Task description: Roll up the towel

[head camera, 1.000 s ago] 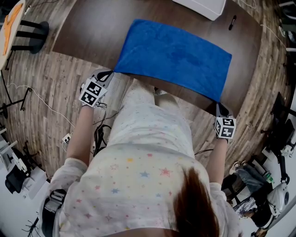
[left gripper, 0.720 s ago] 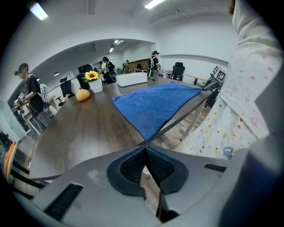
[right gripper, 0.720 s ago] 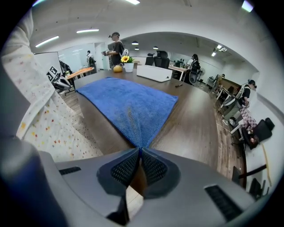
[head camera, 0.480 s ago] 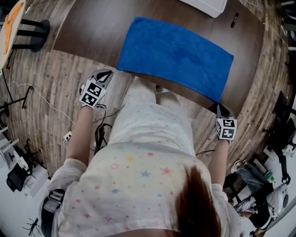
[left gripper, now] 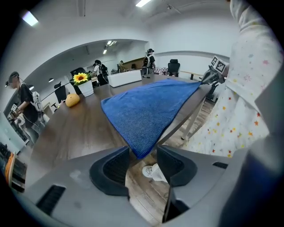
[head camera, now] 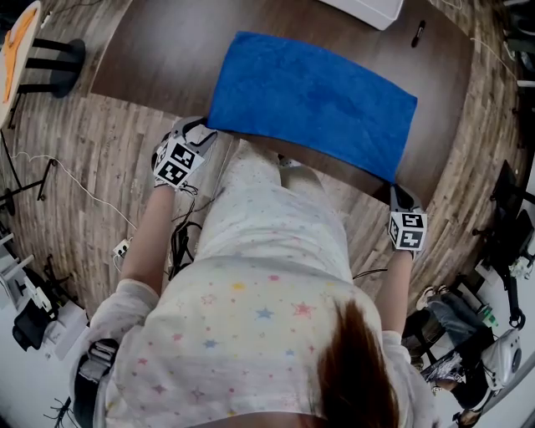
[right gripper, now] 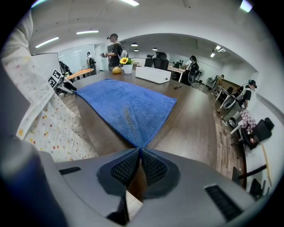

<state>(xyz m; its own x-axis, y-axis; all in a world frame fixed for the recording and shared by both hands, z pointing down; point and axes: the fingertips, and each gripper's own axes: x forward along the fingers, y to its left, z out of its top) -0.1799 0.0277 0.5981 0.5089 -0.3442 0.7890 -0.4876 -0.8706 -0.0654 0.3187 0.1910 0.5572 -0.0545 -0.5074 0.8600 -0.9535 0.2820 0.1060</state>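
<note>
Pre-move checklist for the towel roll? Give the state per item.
1. Right tool on a near corner of the blue cloth towel: ok, jaws shut on it.
2. Left tool on the other near corner: not ok, jaws apart, the corner sits at the gap unclamped.
3. Towel flat on the brown wooden table: ok, apart from one small ridge by the right corner.
4. Roll path clear: ok, the white box and the black pen lie beyond the far edge, apart from the towel.
5. Near edge taut between the tools: cannot tell.
</note>
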